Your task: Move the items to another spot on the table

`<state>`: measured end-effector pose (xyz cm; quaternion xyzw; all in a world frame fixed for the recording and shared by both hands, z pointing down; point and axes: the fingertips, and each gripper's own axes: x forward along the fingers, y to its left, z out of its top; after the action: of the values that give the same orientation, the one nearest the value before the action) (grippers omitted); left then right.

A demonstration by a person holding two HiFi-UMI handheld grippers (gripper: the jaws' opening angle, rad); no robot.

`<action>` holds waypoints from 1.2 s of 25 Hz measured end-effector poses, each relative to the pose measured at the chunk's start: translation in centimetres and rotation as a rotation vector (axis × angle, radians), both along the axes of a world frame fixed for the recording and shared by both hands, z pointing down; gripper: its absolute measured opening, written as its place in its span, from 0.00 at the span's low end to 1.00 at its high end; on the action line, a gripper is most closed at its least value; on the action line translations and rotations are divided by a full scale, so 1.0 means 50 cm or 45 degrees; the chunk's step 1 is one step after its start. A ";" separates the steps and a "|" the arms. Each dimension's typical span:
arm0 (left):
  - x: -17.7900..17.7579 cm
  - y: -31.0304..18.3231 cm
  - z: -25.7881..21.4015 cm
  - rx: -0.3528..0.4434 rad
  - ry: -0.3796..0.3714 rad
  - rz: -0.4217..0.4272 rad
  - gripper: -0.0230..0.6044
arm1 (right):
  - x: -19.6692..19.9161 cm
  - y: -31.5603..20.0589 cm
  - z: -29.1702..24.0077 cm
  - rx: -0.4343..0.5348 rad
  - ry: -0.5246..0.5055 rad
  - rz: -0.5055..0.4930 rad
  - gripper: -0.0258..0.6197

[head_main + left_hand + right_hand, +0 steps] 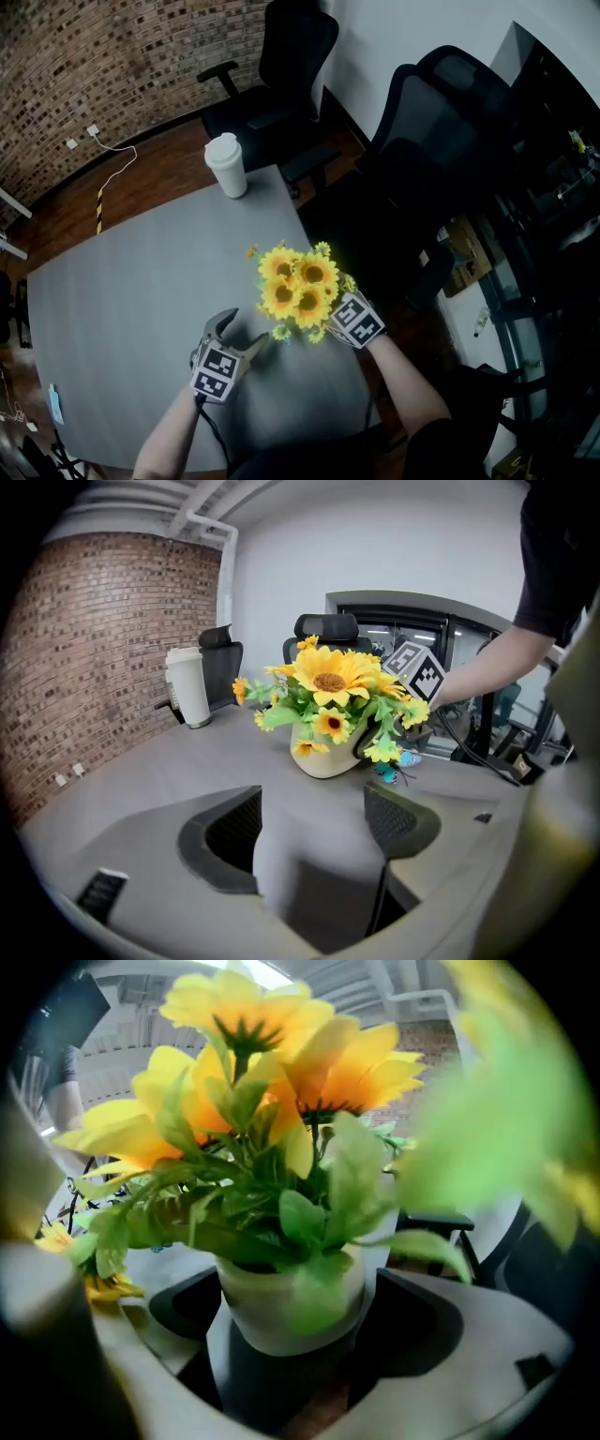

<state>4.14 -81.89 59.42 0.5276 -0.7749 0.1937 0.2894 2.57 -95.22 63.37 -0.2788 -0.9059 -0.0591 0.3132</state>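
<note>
A white pot of yellow sunflowers stands on the grey table near its right edge. My right gripper reaches in under the blooms from the right. In the right gripper view the pot fills the space between the two dark jaws of that gripper, which stand against its sides, shut on it. My left gripper rests low over the table just left of the flowers. Its jaws are open with only bare table between them, a short way from the pot.
A white lidded cup stands at the table's far edge. Black office chairs crowd the far and right sides. A small blue butterfly ornament hangs beside the pot. A blue slip lies at the near left corner.
</note>
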 end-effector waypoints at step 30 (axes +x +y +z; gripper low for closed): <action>-0.009 0.100 -0.236 0.735 0.325 -0.523 0.34 | 0.238 -0.131 -0.463 -1.189 -0.398 0.197 0.02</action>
<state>3.71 -76.87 47.61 0.4409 -0.8449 -0.1620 0.2558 14.47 -101.79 40.20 -0.3090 -0.8898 0.3353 0.0188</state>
